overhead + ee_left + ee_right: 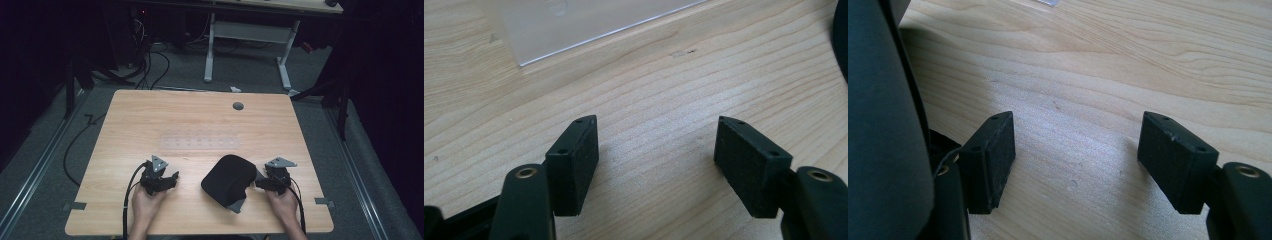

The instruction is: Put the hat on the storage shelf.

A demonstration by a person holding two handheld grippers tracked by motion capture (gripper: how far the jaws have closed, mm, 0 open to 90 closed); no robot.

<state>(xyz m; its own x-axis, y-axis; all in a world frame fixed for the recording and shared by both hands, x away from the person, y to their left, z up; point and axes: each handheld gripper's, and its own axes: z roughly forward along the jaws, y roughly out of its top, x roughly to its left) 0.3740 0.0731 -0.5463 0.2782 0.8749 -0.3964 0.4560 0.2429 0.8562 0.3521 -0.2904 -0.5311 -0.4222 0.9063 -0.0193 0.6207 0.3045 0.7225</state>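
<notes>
A black, rounded, cap-like thing (227, 181) with a grey underside lies on the wooden table (150, 115) near the front edge. My right gripper (259, 182) sits just to its right, jaws pointing at it and close to its edge. In the right gripper view the gripper (1075, 120) is open over bare wood, and the dark thing (883, 125) bulks against the left jaw's outer side. My left gripper (171, 178) rests well to the left of the thing, open. Its own view shows the gripper (656, 125) with nothing between the pads (579, 160).
A clear plastic sheet (200, 142) lies flat at the table's middle, its near corner showing ahead of the left gripper (589, 20). A grey round grommet (238, 106) sits near the far edge. Beyond the table stand a white desk frame (250, 35) and floor cables (145, 65).
</notes>
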